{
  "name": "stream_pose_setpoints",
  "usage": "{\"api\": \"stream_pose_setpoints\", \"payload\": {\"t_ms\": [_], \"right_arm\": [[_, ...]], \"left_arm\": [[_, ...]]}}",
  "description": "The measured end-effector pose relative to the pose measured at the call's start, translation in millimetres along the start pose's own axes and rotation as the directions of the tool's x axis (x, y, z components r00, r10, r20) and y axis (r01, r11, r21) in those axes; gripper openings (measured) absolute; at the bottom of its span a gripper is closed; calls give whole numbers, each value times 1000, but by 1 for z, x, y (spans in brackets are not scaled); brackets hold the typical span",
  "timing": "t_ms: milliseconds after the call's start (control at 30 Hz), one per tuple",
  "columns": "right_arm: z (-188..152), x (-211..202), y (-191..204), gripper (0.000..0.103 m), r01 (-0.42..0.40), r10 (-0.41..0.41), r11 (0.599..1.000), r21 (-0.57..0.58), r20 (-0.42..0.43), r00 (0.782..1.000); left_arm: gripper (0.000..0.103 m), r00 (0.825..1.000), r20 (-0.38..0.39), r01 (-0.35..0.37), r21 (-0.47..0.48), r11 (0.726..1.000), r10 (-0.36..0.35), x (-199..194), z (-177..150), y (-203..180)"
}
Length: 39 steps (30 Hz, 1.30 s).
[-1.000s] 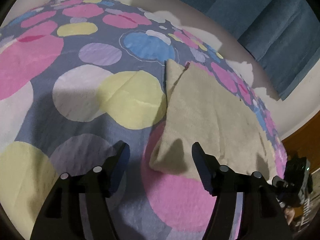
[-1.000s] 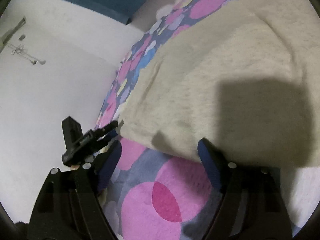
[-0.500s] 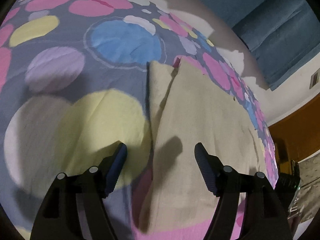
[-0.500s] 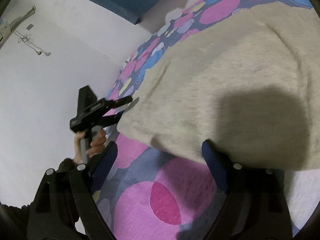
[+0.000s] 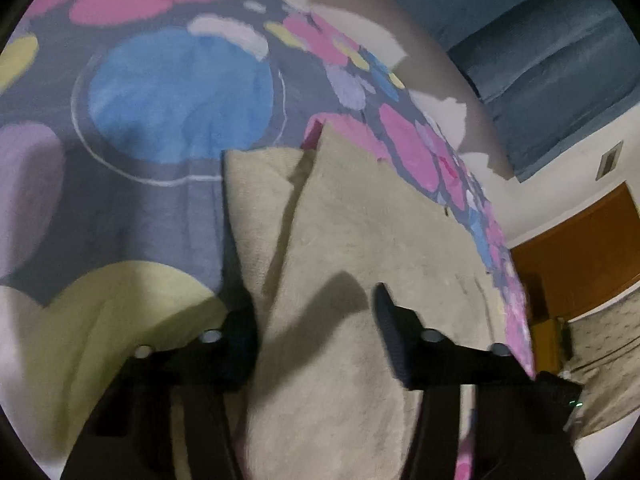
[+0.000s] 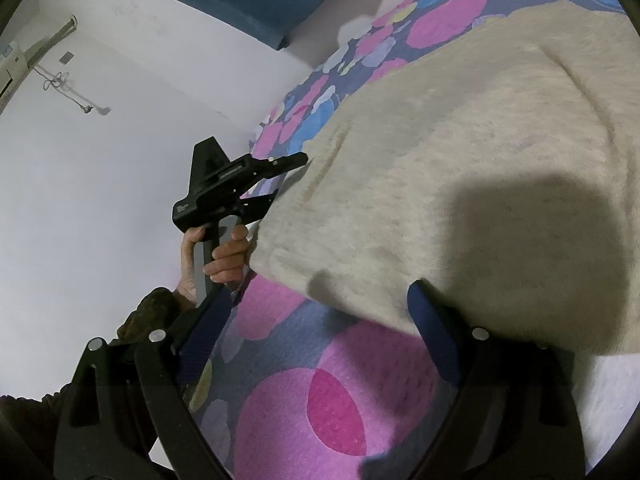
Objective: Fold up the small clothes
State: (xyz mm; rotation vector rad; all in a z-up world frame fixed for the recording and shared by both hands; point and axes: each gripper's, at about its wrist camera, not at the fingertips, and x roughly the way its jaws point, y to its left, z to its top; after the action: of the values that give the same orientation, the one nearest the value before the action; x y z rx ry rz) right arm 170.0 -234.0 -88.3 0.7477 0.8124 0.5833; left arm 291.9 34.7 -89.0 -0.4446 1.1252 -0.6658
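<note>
Left wrist view is showing the left gripper (image 5: 316,312), its jaws closing around the beige garment's (image 5: 360,240) edge at 6 o'clock on the bed (image 5: 160,208); catching both layers would be wise. The right gripper (image 6: 316,324) is opening wide, empty. No writing is legible.

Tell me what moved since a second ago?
The left tongs slid forward along the beige cloth's side edge, and their jaws are closing with that edge between them, not yet pinched. The right tongs stayed open at the cloth's near edge. The cloth lies flat on the spotty bedsheet as before.
</note>
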Motion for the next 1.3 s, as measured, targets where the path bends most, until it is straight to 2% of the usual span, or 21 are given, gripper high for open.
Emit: {"api": "stream_pose_setpoints", "payload": {"t_ms": [100, 200, 300, 367, 400, 433, 567, 733, 833, 933, 1133, 1300], "right_arm": [[-1, 1, 0, 90, -2, 2, 1000, 3, -1, 1000], [-3, 1, 1, 91, -2, 2, 1000, 1, -1, 1000], [-3, 1, 3, 91, -3, 3, 1000, -3, 0, 1000], [-3, 2, 3, 91, -3, 3, 1000, -3, 0, 1000], [-3, 2, 3, 91, -3, 3, 1000, -3, 1, 1000], [-4, 2, 3, 91, -3, 3, 1000, -4, 2, 1000], [-4, 2, 4, 91, 1, -1, 1000, -10, 3, 1000], [-4, 2, 4, 91, -1, 1, 1000, -8, 3, 1000], [-4, 2, 4, 91, 2, -2, 1000, -11, 1, 1000], [-4, 3, 5, 91, 6, -6, 1000, -14, -1, 1000], [-2, 3, 4, 91, -2, 2, 1000, -9, -1, 1000], [-1, 1, 1, 92, -19, 19, 1000, 1, 4, 1000]], "left_arm": [[49, 1000, -9, 20, -13, 1000, -20, 4, 2, 0], [49, 1000, -7, -8, 27, 1000, 8, 10, 4, -8], [49, 1000, -5, -11, 19, 1000, 11, 13, 10, -11], [33, 999, -11, -38, 19, 999, 39, 15, 10, -11], [21, 998, -20, -51, 25, 998, 52, 17, 10, -12], [16, 997, -31, -66, 35, 997, 67, 17, 9, -14], [13, 991, -40, -125, 82, 989, 129, 12, 12, -35], [12, 981, -58, -176, 125, 976, 184, 8, 16, -86], [12, 966, -72, -234, 180, 956, 250, 17, 15, -132], [12, 951, -94, -270, 204, 941, 294, 32, 12, -162], [12, 909, -154, -343, 254, 904, 388, 89, -3, -218], [12, 860, -192, -404, 313, 860, 474, 137, -18, -245]]}}
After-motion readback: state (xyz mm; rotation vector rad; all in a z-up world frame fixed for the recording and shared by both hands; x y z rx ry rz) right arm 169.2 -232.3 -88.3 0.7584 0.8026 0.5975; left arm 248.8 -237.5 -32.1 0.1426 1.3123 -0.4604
